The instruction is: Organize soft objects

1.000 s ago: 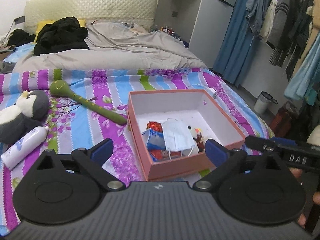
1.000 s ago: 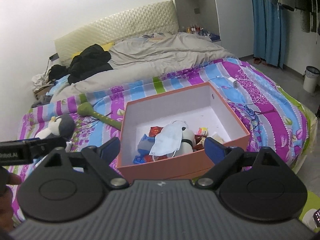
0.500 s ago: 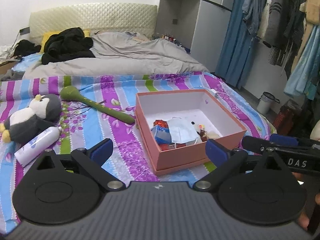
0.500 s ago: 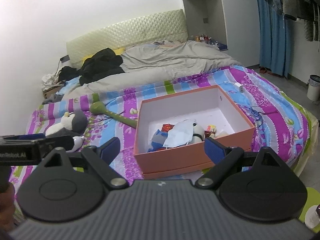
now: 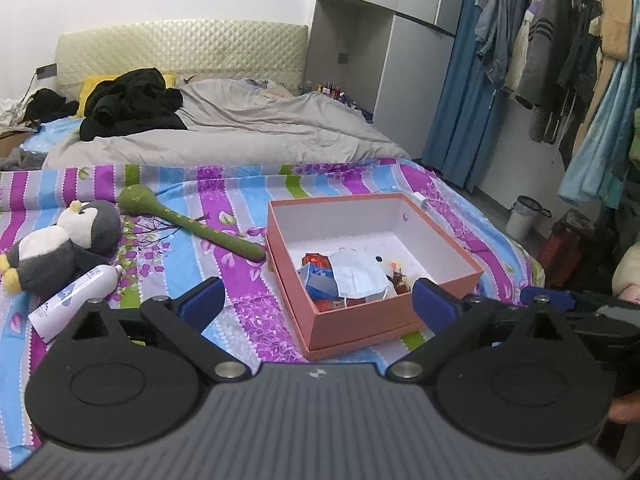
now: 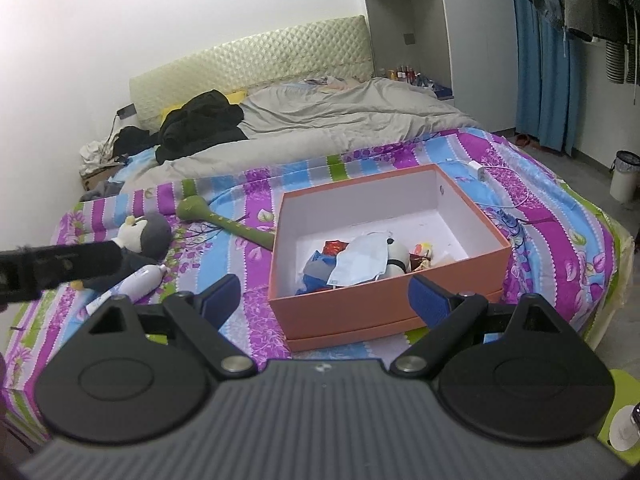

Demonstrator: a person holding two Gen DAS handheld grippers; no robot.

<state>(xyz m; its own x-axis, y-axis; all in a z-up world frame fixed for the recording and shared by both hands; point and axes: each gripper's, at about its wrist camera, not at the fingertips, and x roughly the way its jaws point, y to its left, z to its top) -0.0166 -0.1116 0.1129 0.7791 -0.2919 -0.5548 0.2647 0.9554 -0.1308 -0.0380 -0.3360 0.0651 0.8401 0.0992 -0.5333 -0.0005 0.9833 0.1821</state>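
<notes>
The left gripper (image 5: 316, 300) hangs in the air short of the box (image 5: 360, 322), its blue pads spread wide with nothing between them. The right gripper (image 6: 322, 298) does the same, jaws wide apart and empty, also short of the box's near wall.

The box, salmon outside and white inside, sits open on the striped sheet (image 5: 224, 316). Inside it, toward the near left corner, lies a face mask (image 5: 354, 274) over a small heap of blue and red soft items, with a small white plush (image 6: 396, 256) just right of the mask.

Left of the box, the green stick toy (image 5: 192, 226) lies with its tip nearly touching the box's left wall. Farther left lies the penguin (image 5: 66, 246), and touching its near side, a white bottle (image 5: 74, 302). Beyond the box, a grey duvet (image 5: 240, 136) covers the bed's far half.
</notes>
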